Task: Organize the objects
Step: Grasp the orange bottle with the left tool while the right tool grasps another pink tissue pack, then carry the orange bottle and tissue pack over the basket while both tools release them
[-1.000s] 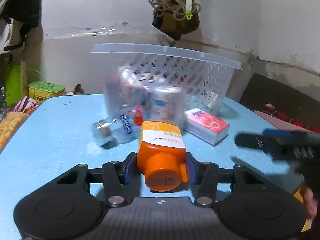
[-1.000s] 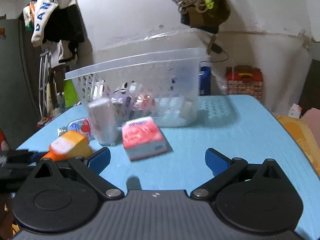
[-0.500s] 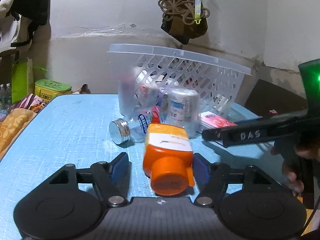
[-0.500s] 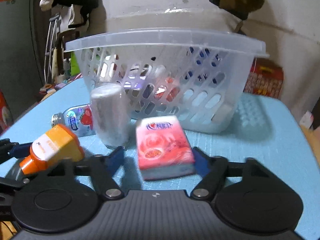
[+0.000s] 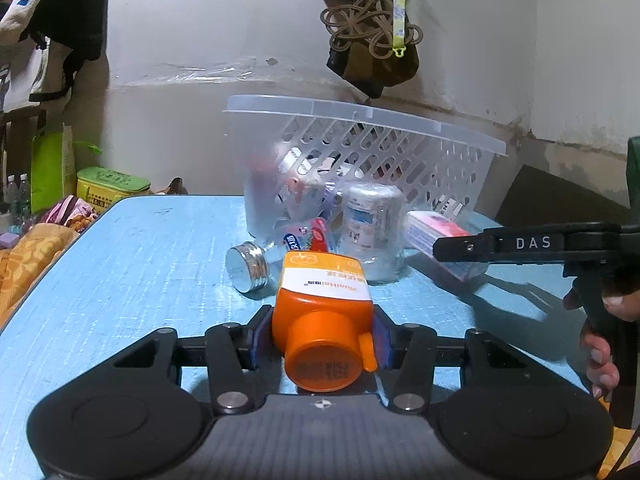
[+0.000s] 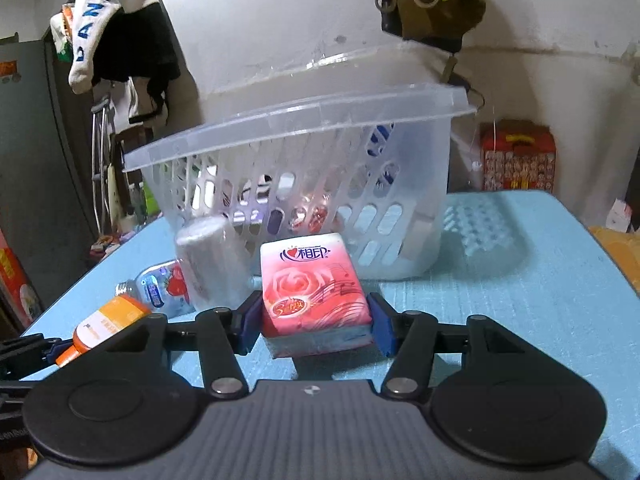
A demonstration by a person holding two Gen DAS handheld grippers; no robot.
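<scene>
Left gripper (image 5: 322,344) clamps the orange bottle (image 5: 322,312), cap toward the camera; right gripper (image 6: 316,322), jaws just closing, apparently pinches the tissue pack (image 6: 314,292); basket (image 6: 304,120) straight ahead mid-table.

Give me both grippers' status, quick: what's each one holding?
Left gripper: just closed, pads clamped on the orange bottle.
Right gripper: just closed, pads pressing the pink tissue pack.

White letters "DAS" stood on the black arm of the right gripper (image 5: 532,243). The pink rose-printed tissue pack (image 6: 314,292) bore Chinese characters "相印". Blue letters "ANGROU" ran along a hanging white garment (image 6: 100,4).
</scene>
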